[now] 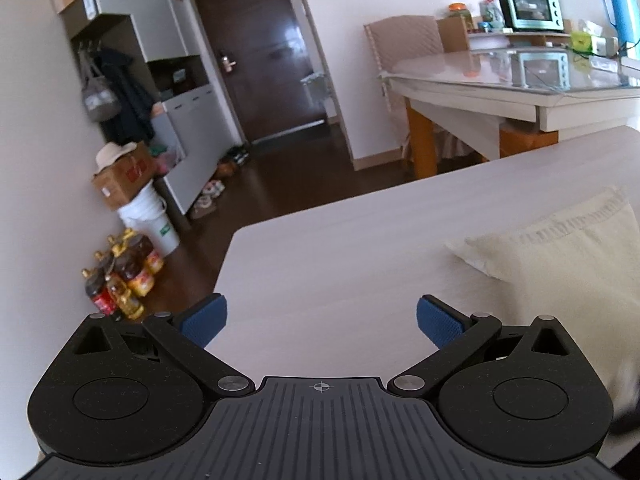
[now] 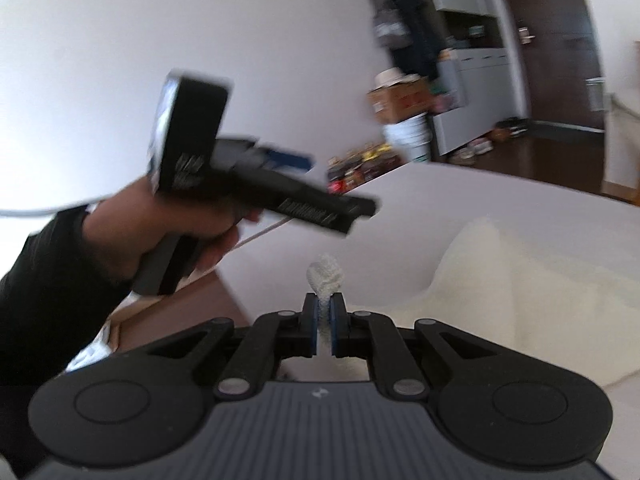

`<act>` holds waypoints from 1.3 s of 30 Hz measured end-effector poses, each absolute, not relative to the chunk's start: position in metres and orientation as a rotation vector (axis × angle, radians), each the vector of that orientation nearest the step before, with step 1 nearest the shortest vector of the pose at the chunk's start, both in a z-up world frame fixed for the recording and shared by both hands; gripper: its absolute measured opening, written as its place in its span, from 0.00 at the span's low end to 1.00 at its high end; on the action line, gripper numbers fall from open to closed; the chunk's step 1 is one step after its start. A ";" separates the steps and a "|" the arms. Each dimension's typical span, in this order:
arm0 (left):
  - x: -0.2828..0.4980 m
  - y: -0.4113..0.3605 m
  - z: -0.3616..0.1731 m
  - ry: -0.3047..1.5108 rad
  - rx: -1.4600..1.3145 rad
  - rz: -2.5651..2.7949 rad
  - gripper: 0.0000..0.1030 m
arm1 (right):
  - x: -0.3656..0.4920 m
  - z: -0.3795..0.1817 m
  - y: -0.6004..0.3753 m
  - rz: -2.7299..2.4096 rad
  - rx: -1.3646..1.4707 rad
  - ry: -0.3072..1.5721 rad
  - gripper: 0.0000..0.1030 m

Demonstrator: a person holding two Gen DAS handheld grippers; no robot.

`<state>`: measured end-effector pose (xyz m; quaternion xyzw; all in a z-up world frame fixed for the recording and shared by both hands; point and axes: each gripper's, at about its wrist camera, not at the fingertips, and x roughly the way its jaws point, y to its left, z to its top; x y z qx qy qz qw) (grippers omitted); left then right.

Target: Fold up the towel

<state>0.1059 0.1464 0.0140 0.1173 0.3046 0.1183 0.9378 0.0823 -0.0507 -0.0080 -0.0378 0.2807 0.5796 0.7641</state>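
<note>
A cream towel [image 1: 560,256] lies on the pale table [image 1: 340,248], to the right of my left gripper [image 1: 322,318]. That gripper is open and empty, its blue pads wide apart above the bare table near its left corner. My right gripper [image 2: 324,322] is shut on a pinched corner of the towel [image 2: 326,276], and the rest of the towel [image 2: 520,288] hangs and lies to its right on the table. In the right wrist view the left gripper [image 2: 288,184] appears blurred, held in a hand on the left above the table.
The table's left edge [image 1: 228,256] drops to a dark wood floor. Bottles [image 1: 120,280], a white bucket [image 1: 150,220] and a cardboard box stand by the wall. A glass-topped dining table [image 1: 500,76] with an oven stands behind.
</note>
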 end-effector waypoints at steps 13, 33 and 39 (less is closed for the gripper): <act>0.135 0.130 0.007 0.626 0.172 0.018 1.00 | 0.102 -0.006 -0.099 1.064 -0.093 0.582 0.39; 0.172 0.085 -0.021 0.706 0.197 -0.216 0.04 | 0.160 -0.019 -0.148 0.816 0.032 0.609 0.42; 0.155 0.068 -0.002 0.635 0.202 -0.345 0.03 | 0.157 -0.017 -0.151 0.827 -0.022 0.589 0.44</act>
